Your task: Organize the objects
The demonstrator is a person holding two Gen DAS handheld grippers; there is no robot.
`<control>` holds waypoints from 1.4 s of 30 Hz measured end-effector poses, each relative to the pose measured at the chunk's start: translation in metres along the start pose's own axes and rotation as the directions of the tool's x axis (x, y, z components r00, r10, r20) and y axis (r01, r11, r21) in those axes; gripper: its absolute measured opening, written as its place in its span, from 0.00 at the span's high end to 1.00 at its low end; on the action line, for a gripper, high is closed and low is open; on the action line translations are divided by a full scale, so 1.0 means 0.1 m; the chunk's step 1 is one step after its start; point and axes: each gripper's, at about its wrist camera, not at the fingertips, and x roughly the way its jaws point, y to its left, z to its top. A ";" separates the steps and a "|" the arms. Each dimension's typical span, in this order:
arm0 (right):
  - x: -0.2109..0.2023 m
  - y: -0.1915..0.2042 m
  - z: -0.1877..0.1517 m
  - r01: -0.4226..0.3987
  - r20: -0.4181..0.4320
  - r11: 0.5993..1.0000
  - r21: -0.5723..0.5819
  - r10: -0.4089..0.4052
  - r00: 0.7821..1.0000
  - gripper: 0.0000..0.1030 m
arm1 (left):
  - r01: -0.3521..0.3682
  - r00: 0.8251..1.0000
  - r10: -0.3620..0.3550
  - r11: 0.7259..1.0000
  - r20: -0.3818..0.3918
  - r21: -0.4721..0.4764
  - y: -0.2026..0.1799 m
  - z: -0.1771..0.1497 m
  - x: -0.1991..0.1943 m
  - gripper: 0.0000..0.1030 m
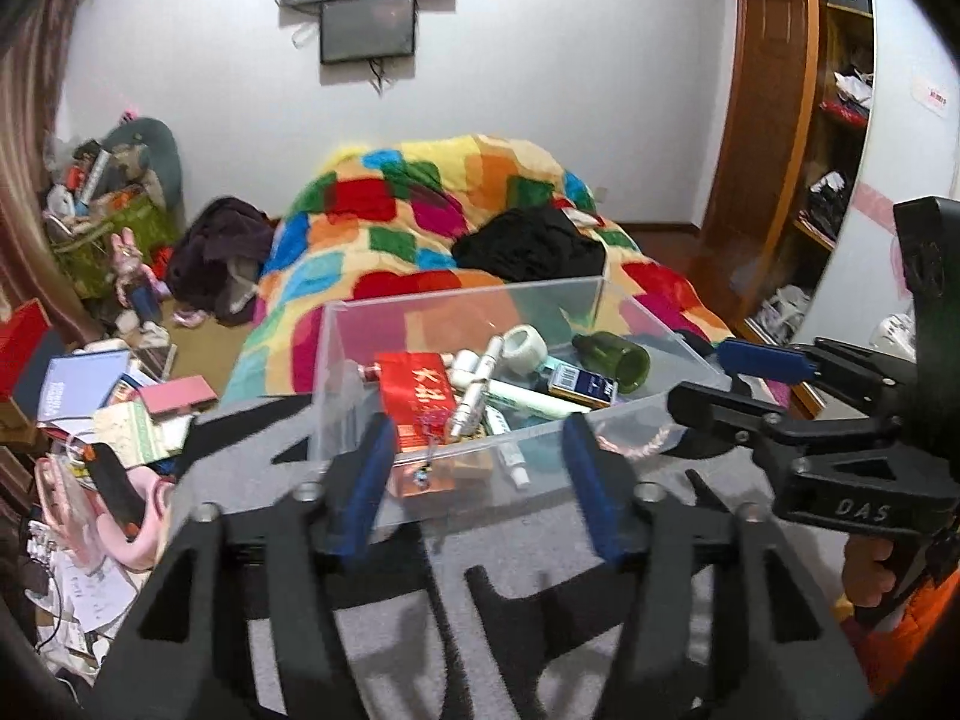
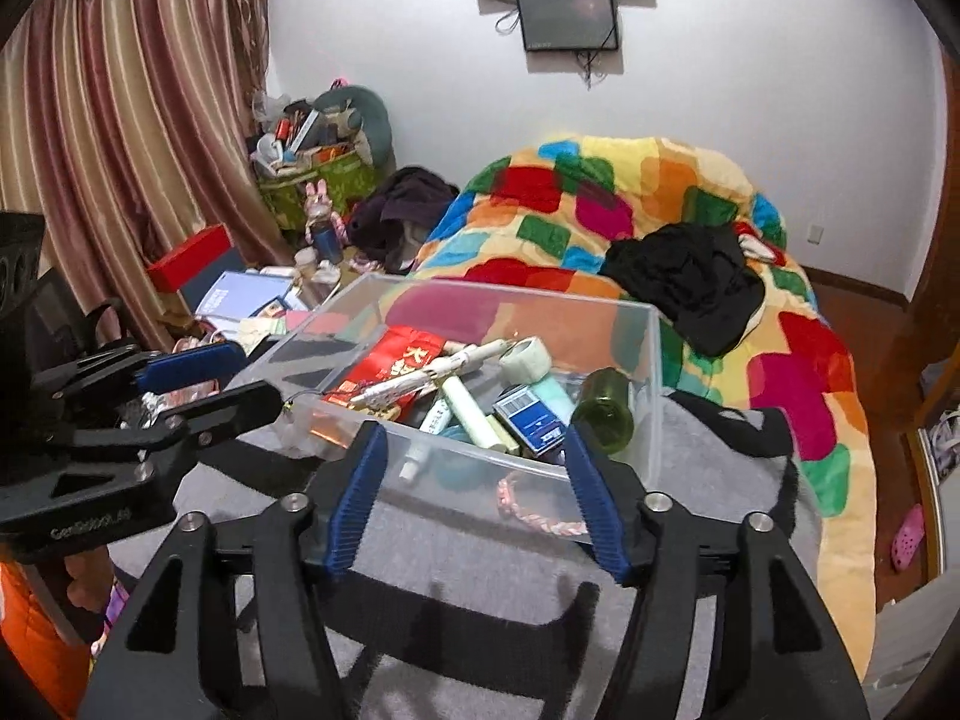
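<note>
The left hand-held gripper (image 1: 480, 468) is released; nothing lies between its blue pads. The clear plastic box (image 1: 384, 324) rests on the grey cloth (image 1: 540, 540) just ahead. It contains a red packet (image 1: 420, 402), white tubes, a tape roll (image 1: 525, 349) and a green bottle (image 1: 618, 360). The right hand-held gripper (image 2: 474, 474) is released and empty, facing the box's near wall.

One clear rectangular plastic box (image 2: 651, 360) is seen. Inside it are counted one red paper packet (image 2: 399, 369), one dark green glass bottle (image 2: 606, 405), one white tape roll (image 2: 528, 357) and one blue-and-white card pack (image 2: 531, 414).
</note>
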 end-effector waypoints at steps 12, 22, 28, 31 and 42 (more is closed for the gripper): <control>-0.15 0.01 -0.15 0.029 0.050 0.999 -0.014 -0.028 0.998 0.21 | -0.021 0.997 0.025 0.998 0.069 -0.060 0.07 -0.18 -0.13 0.16; -0.10 0.04 -0.28 0.020 0.022 1.000 -0.007 -0.020 1.000 0.20 | -0.009 0.998 0.013 0.997 0.056 -0.073 0.07 -0.33 -0.08 0.11; -0.09 0.06 -0.30 0.012 0.018 1.000 -0.004 -0.012 1.000 0.20 | -0.004 0.999 0.008 0.997 0.047 -0.081 0.07 -0.34 -0.08 0.11; -0.09 0.04 -0.29 0.010 0.020 1.000 -0.001 -0.010 1.000 0.20 | -0.003 0.999 0.006 0.997 0.046 -0.080 0.07 -0.33 -0.08 0.11; -0.09 0.02 -0.30 0.008 0.018 1.000 0.014 -0.008 1.000 0.20 | 0.000 0.999 0.004 0.997 0.052 -0.078 0.04 -0.33 -0.09 0.11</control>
